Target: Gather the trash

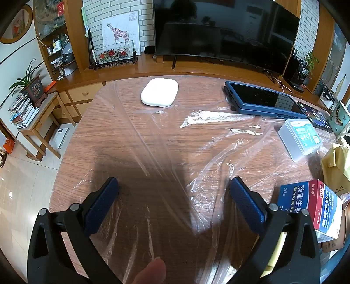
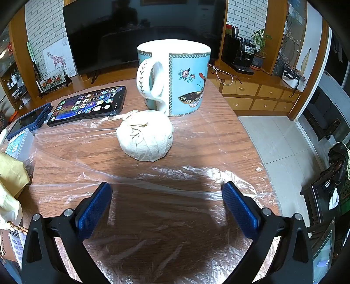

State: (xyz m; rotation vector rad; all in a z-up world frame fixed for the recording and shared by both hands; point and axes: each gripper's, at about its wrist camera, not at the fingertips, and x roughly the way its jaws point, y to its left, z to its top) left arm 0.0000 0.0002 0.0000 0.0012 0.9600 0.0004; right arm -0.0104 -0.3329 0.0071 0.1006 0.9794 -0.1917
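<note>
Both grippers hang over the near edge of the table (image 1: 105, 135), above a clear plastic sheet (image 2: 153, 218). The left gripper (image 1: 174, 185) and right gripper (image 2: 167, 190) have jaws wide apart, holding nothing. A paper wad (image 2: 144, 136) lies mid-table, just before the mug (image 2: 175, 78), toward the far right corner.

A dark television (image 1: 225, 30) is standing on a long wooden cabinet (image 1: 196, 71) against a white brick wall (image 1: 113, 11); pale floor tiles (image 2: 282, 139) are catching what looks like daylight.
</note>
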